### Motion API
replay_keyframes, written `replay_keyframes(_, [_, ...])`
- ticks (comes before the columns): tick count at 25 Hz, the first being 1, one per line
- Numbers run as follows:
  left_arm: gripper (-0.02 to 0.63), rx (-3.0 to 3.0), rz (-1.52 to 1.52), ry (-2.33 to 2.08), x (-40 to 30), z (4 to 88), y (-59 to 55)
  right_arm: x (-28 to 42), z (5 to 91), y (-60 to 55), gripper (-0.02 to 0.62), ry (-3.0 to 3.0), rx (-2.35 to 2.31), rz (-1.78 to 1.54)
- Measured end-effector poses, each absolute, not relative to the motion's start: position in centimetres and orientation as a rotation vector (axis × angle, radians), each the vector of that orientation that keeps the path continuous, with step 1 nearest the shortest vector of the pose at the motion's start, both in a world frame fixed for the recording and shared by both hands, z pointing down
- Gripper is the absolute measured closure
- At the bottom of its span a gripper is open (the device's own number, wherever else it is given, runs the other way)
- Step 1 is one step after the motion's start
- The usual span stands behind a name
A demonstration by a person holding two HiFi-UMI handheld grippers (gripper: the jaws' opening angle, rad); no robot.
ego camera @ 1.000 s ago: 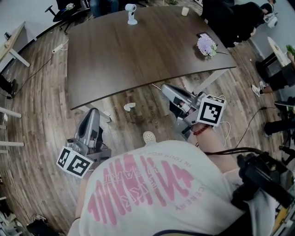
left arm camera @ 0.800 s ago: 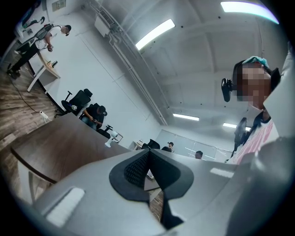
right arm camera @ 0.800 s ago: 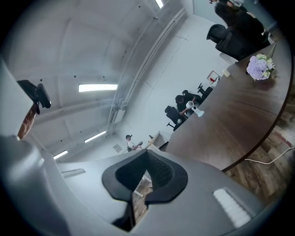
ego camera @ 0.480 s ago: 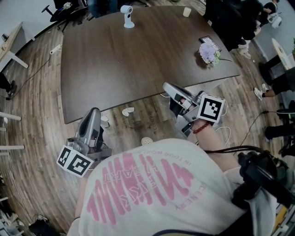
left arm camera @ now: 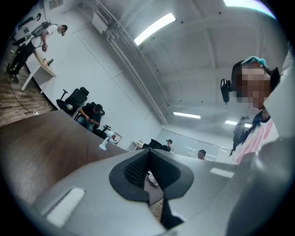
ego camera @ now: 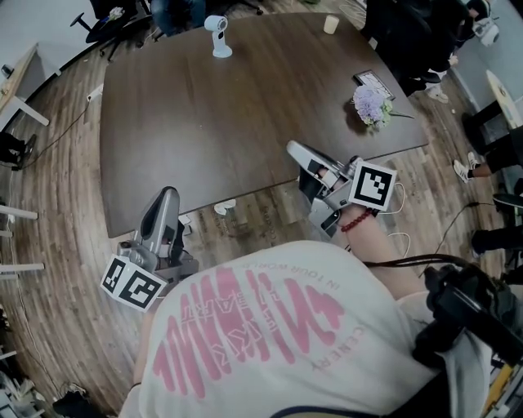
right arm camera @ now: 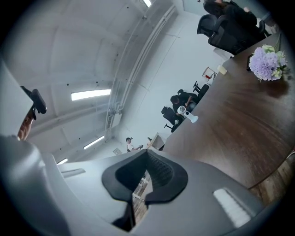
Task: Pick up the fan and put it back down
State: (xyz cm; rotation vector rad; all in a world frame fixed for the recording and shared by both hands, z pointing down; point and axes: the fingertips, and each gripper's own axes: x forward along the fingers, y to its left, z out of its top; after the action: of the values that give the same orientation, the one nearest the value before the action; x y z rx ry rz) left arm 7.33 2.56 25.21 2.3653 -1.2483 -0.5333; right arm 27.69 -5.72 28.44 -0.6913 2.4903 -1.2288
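The white fan stands upright near the far edge of the tabletop, well apart from both tongs. The left tongs and right tongs are pressed together, holding nothing, by the near edge. Purple flowers lie to the right, with a cup beyond. Only bare wood lies between the tongs and the fan.

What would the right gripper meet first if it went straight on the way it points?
Nothing close, it seems: the right gripper points over bare table, with the fan off to the right of that line; depth is unclear.
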Motion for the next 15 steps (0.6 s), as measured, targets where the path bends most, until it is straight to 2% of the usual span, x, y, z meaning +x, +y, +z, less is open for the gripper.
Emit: replay_keyframes(15, [0.589, 2.362, -0.498, -1.22, 8.0, 26.2, -0.9, 29.8, 30.7, -8.0, 0.589, 2.404, -0.759, -1.296])
